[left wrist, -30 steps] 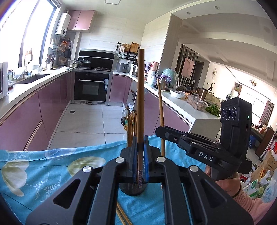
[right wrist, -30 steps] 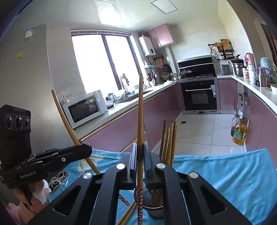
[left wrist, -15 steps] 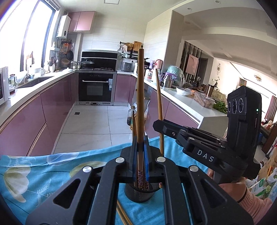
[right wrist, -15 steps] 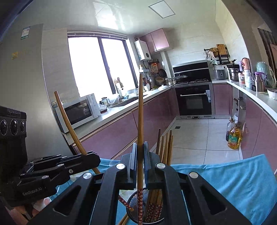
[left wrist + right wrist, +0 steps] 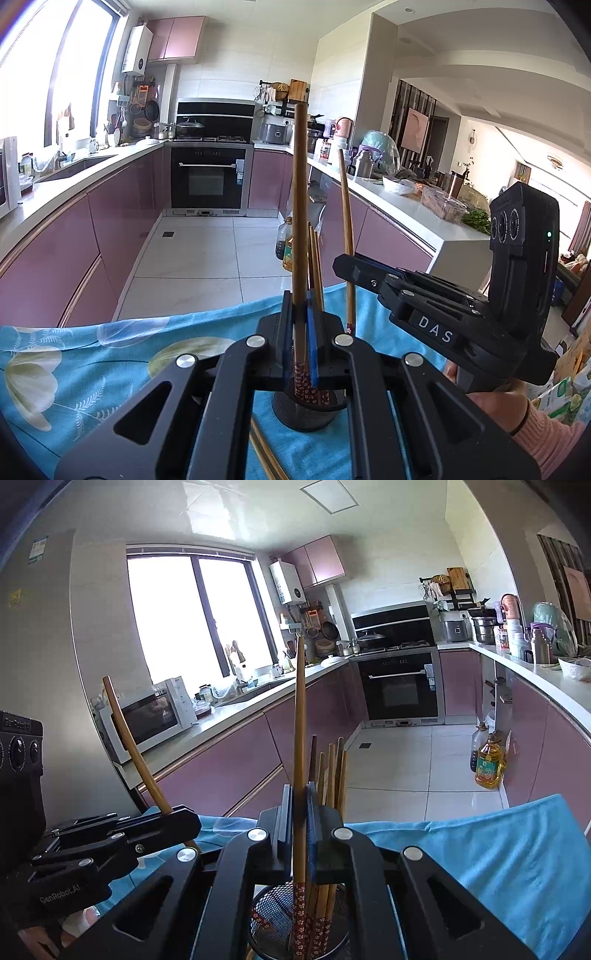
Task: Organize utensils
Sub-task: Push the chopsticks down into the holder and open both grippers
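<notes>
My left gripper [image 5: 300, 306] is shut on an upright wooden chopstick [image 5: 300, 206]. Its flower-patterned lower end dips into the mouth of the black mesh holder [image 5: 306, 415]. My right gripper [image 5: 299, 794] is shut on a second chopstick [image 5: 300, 716], whose patterned end hangs inside the mesh holder [image 5: 273, 915] among several standing chopsticks [image 5: 330, 771]. Each view shows the other tool: the right gripper [image 5: 341, 262] with its chopstick [image 5: 346, 229], and the left gripper [image 5: 188, 821] with its slanted chopstick [image 5: 129, 738].
The holder stands on a table under a blue flowered cloth [image 5: 92, 362]. Loose chopsticks [image 5: 264, 454] lie on the cloth just before the holder. A hand in a pink sleeve [image 5: 532, 432] grips the right tool. Purple cabinets, an oven and oil bottles [image 5: 489, 764] lie beyond the table edge.
Both grippers have sunk and drawn in over the holder. The right chopstick's patterned end, earlier hanging beside the holder, now sits inside it. Both stay shut.
</notes>
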A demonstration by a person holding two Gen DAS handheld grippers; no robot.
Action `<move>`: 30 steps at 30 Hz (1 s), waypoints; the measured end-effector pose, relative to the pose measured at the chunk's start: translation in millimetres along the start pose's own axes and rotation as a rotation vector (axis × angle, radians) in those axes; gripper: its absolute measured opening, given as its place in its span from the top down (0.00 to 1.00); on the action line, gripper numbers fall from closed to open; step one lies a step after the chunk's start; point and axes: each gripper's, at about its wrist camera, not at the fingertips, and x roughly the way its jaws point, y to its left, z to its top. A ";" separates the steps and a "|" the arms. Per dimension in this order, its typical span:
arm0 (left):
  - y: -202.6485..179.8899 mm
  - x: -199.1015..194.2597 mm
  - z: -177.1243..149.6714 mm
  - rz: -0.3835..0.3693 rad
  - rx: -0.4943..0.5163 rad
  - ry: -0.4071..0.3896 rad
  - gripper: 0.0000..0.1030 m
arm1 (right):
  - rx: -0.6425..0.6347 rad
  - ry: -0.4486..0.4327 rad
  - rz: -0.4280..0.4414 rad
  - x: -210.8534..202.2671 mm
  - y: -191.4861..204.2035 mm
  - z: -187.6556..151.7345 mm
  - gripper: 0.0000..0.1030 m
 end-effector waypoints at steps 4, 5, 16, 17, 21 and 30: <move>1.4 4.9 -1.3 0.003 0.001 0.009 0.93 | 0.002 0.007 -0.008 2.0 0.8 -4.2 0.94; 1.6 6.8 -1.7 0.003 0.000 0.012 0.93 | 0.000 0.009 -0.011 2.1 1.4 -5.6 0.94; 4.4 20.5 -6.7 0.021 0.012 0.042 0.93 | 0.004 0.018 -0.030 4.1 0.3 -13.4 0.94; 4.8 21.3 -8.1 0.022 0.013 0.045 0.93 | 0.004 0.019 -0.032 4.4 0.3 -14.3 0.94; 3.8 28.3 -9.7 0.027 0.017 0.057 0.93 | 0.009 0.022 -0.035 4.5 -1.9 -15.6 0.94; 1.5 42.1 -16.1 0.035 0.036 0.089 0.93 | 0.019 0.043 -0.036 8.9 -5.6 -25.0 0.94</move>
